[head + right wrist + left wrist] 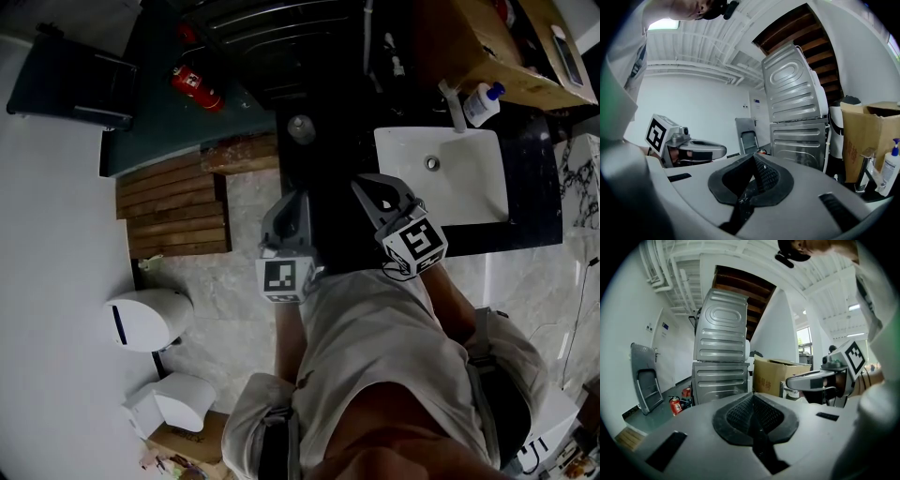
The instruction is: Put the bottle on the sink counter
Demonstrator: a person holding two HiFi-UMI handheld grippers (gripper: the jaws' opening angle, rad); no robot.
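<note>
Holding the left hand-held gripper (300,199) and right hand-held gripper (364,184) closed and empty, you see the bottle (483,101) standing behind the sink (396,150): apparently already placed.

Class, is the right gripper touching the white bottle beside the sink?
Apart. The head view shows the white basin lying between the right gripper and the bottle.

White walls (693,103) and a ribbed white ceiling (820,287) enclose the room, and daylight comes through a window (803,341). Two steel machines (721,357) stand stacked beneath dark wooden boards (740,284), with a cardboard box (776,376) just beside them. A slatted wooden platform (173,206) lies on the pale tiled floor (234,244), and a red fire extinguisher (197,87) lies nearby.
</note>
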